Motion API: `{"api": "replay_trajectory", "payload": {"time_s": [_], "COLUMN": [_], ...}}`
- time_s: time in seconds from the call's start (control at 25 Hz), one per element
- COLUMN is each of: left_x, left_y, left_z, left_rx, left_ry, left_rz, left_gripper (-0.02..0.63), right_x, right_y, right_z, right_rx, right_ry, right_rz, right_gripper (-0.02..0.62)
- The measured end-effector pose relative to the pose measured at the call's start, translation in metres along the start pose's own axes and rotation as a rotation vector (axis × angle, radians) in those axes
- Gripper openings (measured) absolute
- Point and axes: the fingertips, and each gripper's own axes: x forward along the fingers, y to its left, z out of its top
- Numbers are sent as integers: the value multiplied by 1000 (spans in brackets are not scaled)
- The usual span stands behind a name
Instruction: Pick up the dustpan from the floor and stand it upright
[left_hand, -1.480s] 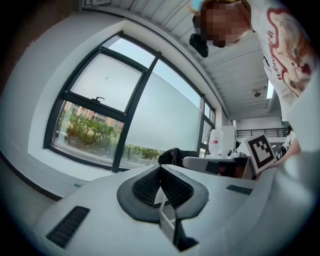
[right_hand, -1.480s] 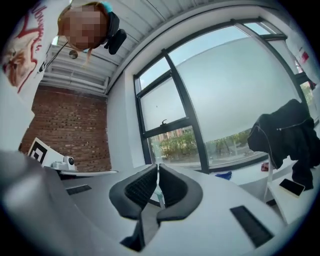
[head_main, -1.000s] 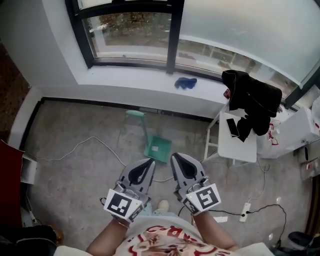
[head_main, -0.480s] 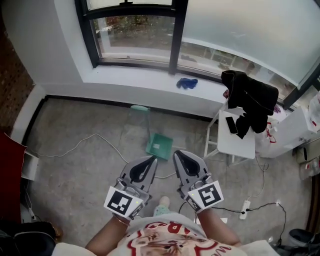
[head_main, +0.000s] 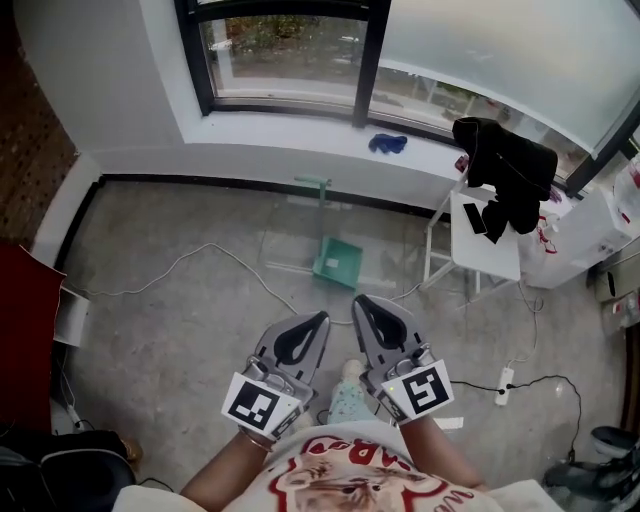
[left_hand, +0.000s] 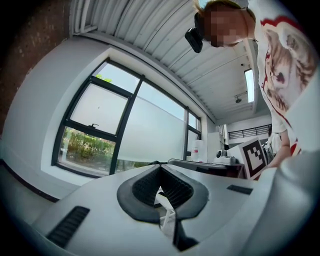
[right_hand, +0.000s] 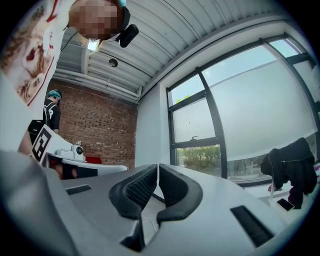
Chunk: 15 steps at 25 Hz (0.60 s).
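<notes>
Two claws low in the head view, left claw (head_main: 322, 318) and right claw (head_main: 358, 299) side by side, each with jaws pressed together and pinching nothing. Green dustpan (head_main: 338, 262) ahead of both claws, apart from them, lying on the bare floor (head_main: 170, 330), its handle (head_main: 322, 212) stretching toward the black skirting (head_main: 200, 181) under the window sill (head_main: 290, 130). Open floor wide to the left, crossed by a thin cable (head_main: 205, 258). Tighter on the right: white worktop (head_main: 490, 265) legs near the pan, black jacket (head_main: 505, 170) draped over its far edge. Power strip (head_main: 505, 379) on the floor to the right of the right claw, well apart from the dustpan.
</notes>
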Motion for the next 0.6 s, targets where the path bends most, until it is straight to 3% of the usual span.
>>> {"api": "replay_trajectory", "payload": {"time_s": [0.16,0.6], "left_x": [-32,-54], "left_y": [-20,-64], "left_z": [-7,24], "left_rx": [-20,46], "left_ry": [2,-60], "left_rz": [-50,-160], "left_gripper": [3,3], "right_x": [-36,-68], "right_y": [42,64], "right_z": [-4,30], "right_rx": [-5,-69], "right_ry": [17,-13], "right_rz": [-33,-108], "right_gripper": [31,31]}}
